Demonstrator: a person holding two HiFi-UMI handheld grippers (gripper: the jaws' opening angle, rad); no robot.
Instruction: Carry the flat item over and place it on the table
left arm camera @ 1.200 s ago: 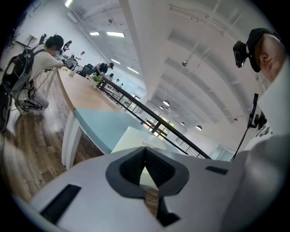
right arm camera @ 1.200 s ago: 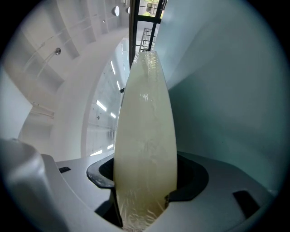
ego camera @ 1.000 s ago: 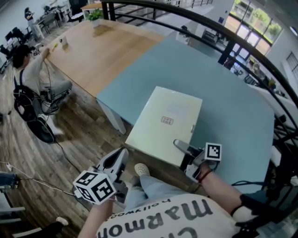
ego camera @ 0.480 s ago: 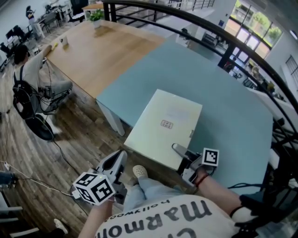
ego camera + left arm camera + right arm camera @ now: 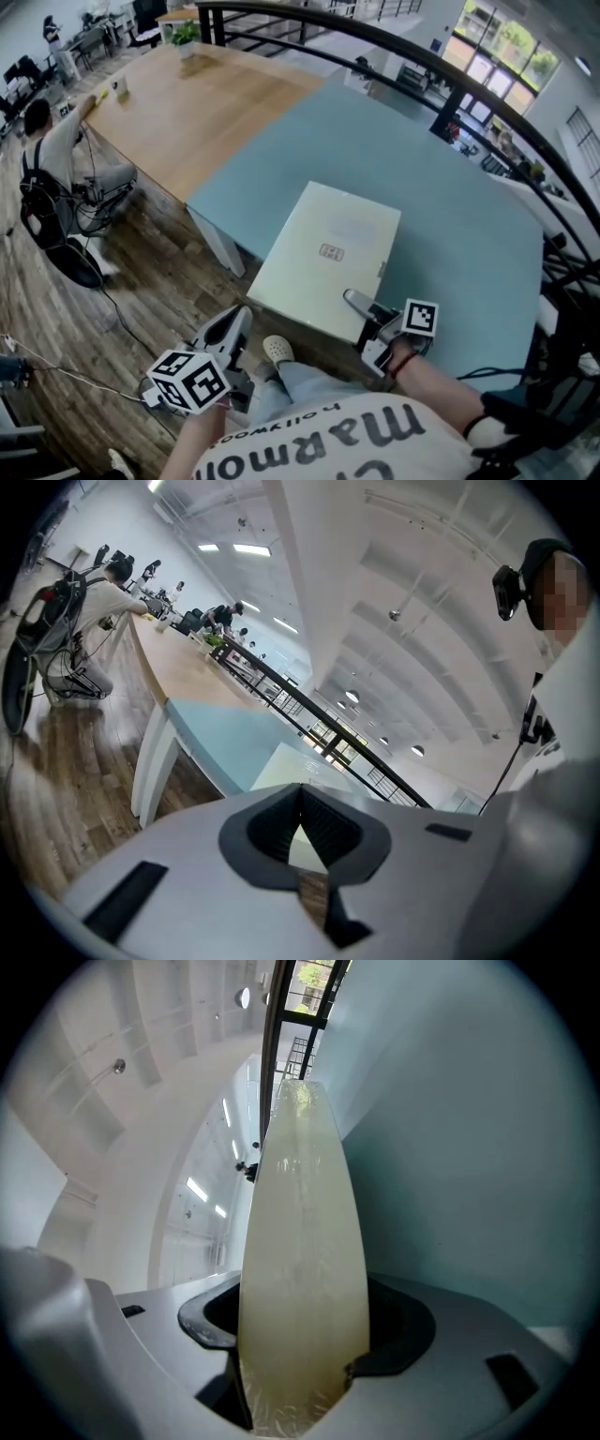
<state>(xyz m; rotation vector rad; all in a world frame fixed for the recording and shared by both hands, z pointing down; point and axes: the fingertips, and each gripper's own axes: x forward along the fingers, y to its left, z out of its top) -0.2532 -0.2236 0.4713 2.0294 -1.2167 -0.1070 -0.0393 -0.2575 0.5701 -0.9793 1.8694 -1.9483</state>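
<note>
A pale yellow flat case lies on the blue table, its near edge sticking out past the table's front edge. My right gripper is closed over that near edge. In the right gripper view the case's edge fills the gap between the jaws of the right gripper, which have just been opening slightly with the case still between them. My left gripper hangs below and to the left of the table, away from the case. In its own view the left gripper has its pads meeting, holding nothing.
A wooden table joins the blue one at the left, and a person sits at it. A black railing curves behind the tables. Cables lie on the wood floor. My own shoe is under the case's edge.
Hardly anything: the case and both grippers stay where they were, and only the head view has shifted slightly.
</note>
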